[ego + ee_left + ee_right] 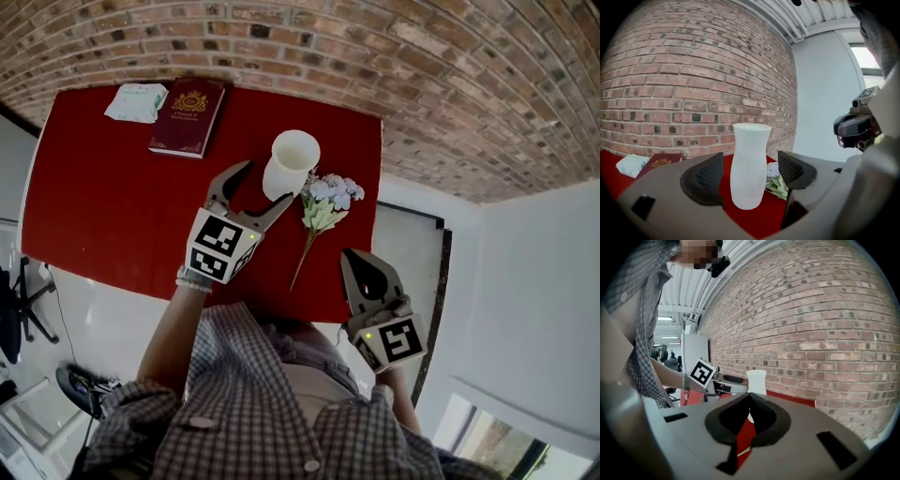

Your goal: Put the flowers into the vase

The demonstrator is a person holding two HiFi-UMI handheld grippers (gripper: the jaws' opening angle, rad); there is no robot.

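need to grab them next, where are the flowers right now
In the head view the flowers lie flat on the red table, just right of the white vase, stem toward the person.

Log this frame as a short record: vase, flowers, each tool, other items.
vase: white, upright on red table, no flowers inside
flowers: lying on the table beside the vase, not gripped
left tool: open, facing the vase, no grip
right tool: shut, empty, near the stem end
other: dark red book, white packet at far edge
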